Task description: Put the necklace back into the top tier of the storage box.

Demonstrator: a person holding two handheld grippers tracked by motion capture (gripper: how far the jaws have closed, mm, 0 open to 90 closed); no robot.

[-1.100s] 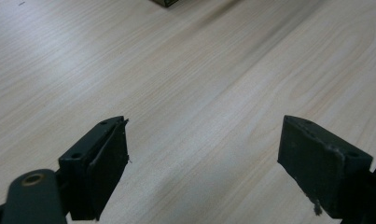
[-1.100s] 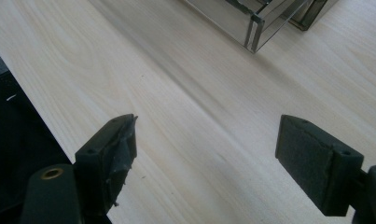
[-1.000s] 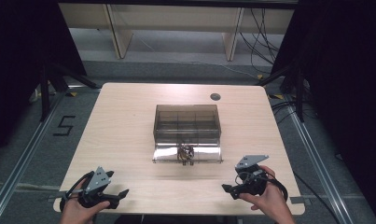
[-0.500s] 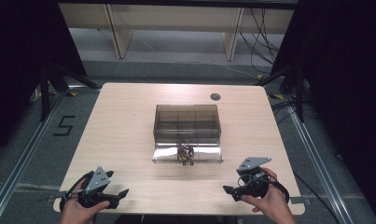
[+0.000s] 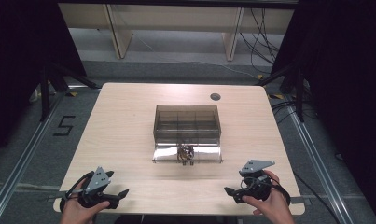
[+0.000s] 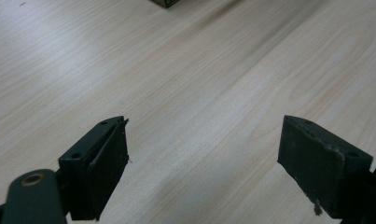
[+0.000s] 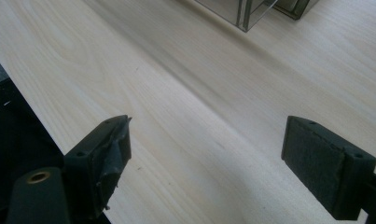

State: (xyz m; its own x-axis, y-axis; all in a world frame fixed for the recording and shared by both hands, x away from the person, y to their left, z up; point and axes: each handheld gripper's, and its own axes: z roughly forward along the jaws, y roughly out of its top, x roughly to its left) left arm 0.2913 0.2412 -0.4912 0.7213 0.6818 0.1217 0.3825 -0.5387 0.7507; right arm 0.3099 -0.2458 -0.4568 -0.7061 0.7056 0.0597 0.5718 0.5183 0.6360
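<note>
1. The right claw [image 5: 232, 191] rests at the near right edge of the pale wooden worktop [image 5: 129, 121], held in a person's hand. Its jaws stand wide apart with nothing between them, and they have just been opening further. In the right gripper view only bare wood lies between the two black pads [image 7: 321, 163].
2. The left claw [image 5: 121, 193] sits at the near left edge, also in a hand. Its jaws are likewise spread, with empty worktop between them in the left gripper view.
3. Well apart from both claws, in the middle of the worktop, stands a smoky transparent box [image 5: 187, 121] divided into compartments. Its front flap [image 5: 187, 153] lies folded down flat toward the person.
4. On that flap, at its middle, rests a small brownish object [image 5: 186, 152], too small to identify.
5. A dark round grommet [image 5: 215, 97] sits in the worktop beyond the box, to the right.
6. Judged step: both claws appear parked and ready, with no reach under way.
7. Judged next move: one claw needs to travel forward to the box, line its spread jaws up around the small object on the flap, and close gently on it.
</note>
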